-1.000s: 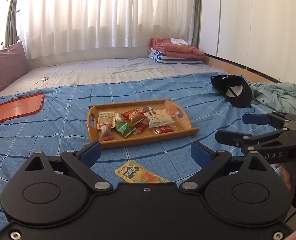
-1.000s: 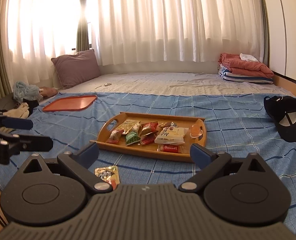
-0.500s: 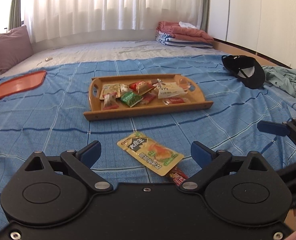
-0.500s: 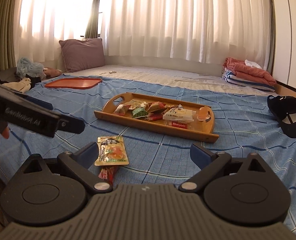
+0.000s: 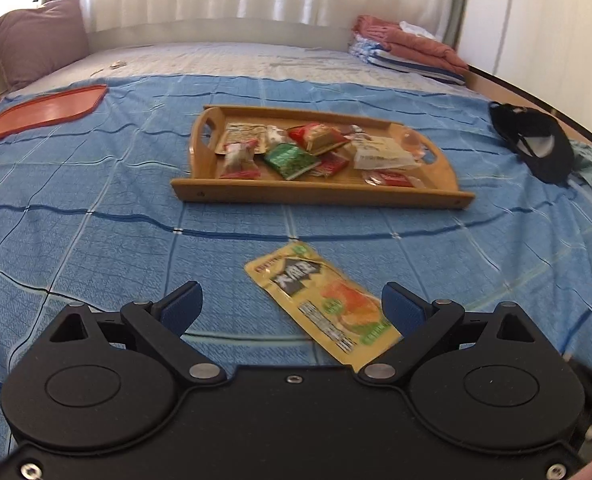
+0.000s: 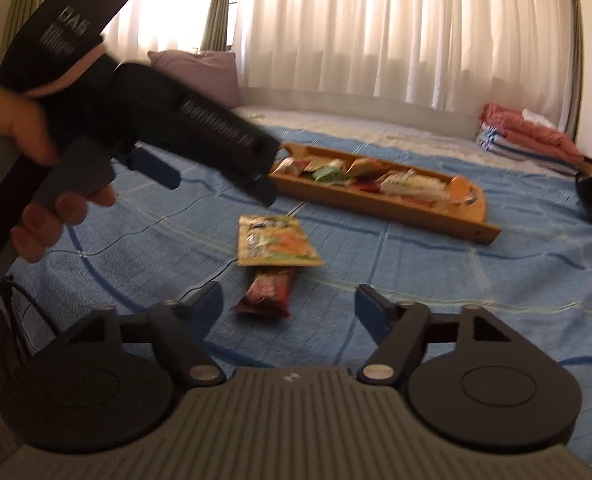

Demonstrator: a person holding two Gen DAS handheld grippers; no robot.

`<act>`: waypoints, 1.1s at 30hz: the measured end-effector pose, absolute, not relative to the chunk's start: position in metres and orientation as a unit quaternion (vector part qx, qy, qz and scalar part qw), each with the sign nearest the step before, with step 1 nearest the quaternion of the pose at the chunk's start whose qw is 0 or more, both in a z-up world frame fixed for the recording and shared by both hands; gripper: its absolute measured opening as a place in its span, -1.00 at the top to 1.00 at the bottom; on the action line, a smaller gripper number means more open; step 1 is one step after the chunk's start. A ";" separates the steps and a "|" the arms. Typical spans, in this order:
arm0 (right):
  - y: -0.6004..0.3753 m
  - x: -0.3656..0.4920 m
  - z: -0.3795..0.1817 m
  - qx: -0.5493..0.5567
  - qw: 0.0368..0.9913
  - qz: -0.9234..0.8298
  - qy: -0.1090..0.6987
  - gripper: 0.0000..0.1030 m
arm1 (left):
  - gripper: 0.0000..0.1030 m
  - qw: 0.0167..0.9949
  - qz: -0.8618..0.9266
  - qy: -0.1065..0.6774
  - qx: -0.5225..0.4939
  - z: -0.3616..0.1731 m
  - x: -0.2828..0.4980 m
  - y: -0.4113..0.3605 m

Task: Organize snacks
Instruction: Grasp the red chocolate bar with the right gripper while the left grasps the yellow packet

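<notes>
Lettering "DAS" shows on the left tongs (image 6: 215,184), spread and empty above the yellow snack packet (image 5: 322,306) on the bed's blue sheet (image 5: 95,240), while the right tongs (image 6: 287,308), nothing between them, are closing near a red bar (image 6: 269,290).

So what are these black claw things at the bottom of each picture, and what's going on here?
Each is a hand-held gripper with a camera looking along its two fingers; a person holds one in each hand. One picture comes from the left gripper, the other from the right gripper, where you also see the person's hand holding the left one. Neither holds anything; the left one's jaws stand open and the right one's are closing on nothing. On the blue bedspread lie a yellow packet, a red packet and a wooden tray of snacks.
</notes>
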State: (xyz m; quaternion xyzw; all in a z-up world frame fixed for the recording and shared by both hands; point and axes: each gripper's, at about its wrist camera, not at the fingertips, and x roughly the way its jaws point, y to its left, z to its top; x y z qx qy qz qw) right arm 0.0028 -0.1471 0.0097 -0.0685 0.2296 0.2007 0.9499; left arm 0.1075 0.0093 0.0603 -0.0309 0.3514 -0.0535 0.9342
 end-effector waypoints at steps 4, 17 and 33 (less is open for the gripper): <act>-0.136 0.014 -0.002 -0.052 0.946 0.206 0.246 -0.30 | -0.87 0.932 -0.036 0.359 -0.045 0.055 0.119 0.016; -0.156 0.002 0.000 -0.056 0.958 0.134 0.247 0.21 | -0.87 0.926 -0.024 0.368 -0.078 0.039 0.143 -0.005; -0.195 -0.013 -0.001 -0.050 0.970 0.048 0.231 -0.26 | -0.34 0.922 0.039 0.384 -0.023 0.008 0.166 -0.056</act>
